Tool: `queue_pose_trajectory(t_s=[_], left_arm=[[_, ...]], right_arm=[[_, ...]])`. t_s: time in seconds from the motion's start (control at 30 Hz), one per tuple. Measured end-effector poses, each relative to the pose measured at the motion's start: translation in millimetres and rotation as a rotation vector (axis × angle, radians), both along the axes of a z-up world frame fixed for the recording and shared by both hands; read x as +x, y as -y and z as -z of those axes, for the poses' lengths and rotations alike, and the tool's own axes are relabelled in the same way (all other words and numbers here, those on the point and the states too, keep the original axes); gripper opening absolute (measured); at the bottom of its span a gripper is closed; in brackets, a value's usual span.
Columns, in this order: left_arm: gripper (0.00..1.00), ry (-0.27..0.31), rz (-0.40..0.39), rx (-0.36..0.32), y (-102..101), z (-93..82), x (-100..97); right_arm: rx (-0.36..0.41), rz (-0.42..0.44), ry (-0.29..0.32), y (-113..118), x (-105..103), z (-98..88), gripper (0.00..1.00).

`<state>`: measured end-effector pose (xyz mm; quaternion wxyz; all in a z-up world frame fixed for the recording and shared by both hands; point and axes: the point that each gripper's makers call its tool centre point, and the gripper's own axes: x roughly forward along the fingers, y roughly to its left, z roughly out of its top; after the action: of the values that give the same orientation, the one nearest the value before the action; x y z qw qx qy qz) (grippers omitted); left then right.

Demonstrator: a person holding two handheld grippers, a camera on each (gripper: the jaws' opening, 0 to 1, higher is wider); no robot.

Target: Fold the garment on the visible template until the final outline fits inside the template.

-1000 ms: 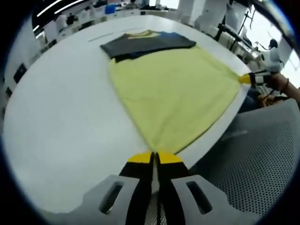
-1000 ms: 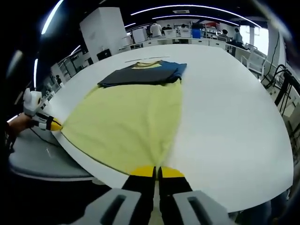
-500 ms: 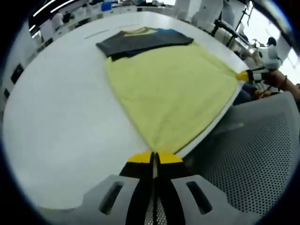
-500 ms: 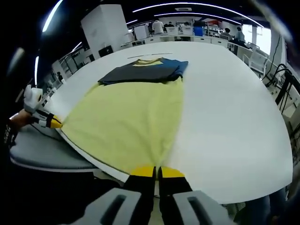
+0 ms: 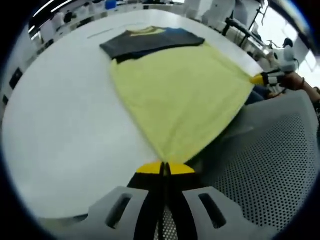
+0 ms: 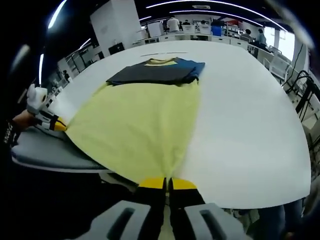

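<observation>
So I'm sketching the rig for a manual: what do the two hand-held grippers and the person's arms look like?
Each hand-held gripper, left and right, has two black jaws with yellow tips rising from a pale grey moulded body with slot-shaped cut-outs. Seen from across the table, the other gripper shows a yellow tip, a black-and-white banded section and a white rounded top. A dark band sits at one wrist, a dark sleeve at the other.

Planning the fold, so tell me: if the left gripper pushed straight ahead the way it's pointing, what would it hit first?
The yellow garment it already pinches; the left gripper would just push into that cloth across the white table. Farther along lie dark folded clothes, though depth is unclear.
</observation>
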<state>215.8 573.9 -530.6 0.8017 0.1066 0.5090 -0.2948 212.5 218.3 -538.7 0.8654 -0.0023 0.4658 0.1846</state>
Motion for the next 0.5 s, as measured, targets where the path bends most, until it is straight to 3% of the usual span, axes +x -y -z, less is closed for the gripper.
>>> queue_pose_trajectory(t_s=[0.37, 0.5], left_arm=[[0.00, 0.045, 0.002, -0.042, 3.0, -32.7, 6.2], [0.00, 0.096, -0.002, -0.027, 2.2, -42.9, 15.9]], right_arm=[[-0.003, -0.004, 0.030, -2.1, 7.9, -32.8, 0.00], [-0.021, -0.036, 0.049, -4.3, 12.8, -46.9, 0.00]])
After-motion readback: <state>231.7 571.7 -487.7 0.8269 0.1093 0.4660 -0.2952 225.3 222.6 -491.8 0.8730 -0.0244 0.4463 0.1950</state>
